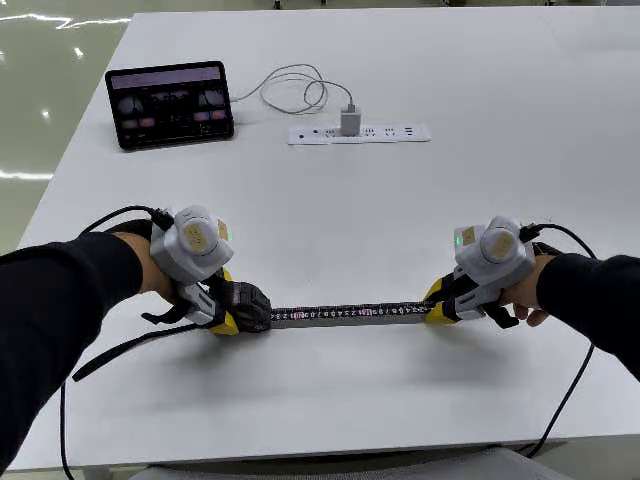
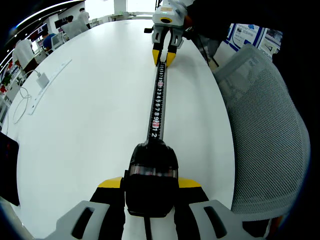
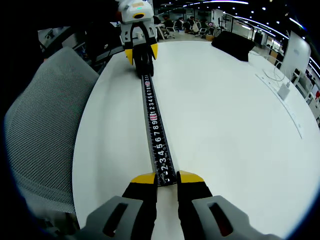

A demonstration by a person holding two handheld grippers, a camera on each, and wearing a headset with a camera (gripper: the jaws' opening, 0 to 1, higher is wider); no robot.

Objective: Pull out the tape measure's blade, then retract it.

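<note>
Our left claw (image 1: 232,312) clamps the black tape measure (image 2: 151,170) near the front edge of the worktop (image 1: 400,200). We see its blade (image 1: 350,314) lying flat along that edge to our right claw (image 3: 165,179), which pinches the tip.

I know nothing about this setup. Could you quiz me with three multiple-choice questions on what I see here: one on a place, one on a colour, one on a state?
1. In the head view, where on the table is the tablet?
A. far left
B. between the grippers
C. near right

2. What colour is the tape measure's case?
A. red
B. black
C. white

3. How is the blade?
A. fully wound in
B. hanging off the table's edge
C. stretched from the left gripper to the right gripper

Answers:
1 A: it lies at the far left.
2 B: the left gripper clamps a black case.
3 C: the numbered blade runs from the case to the right gripper, which pinches its end.
</note>
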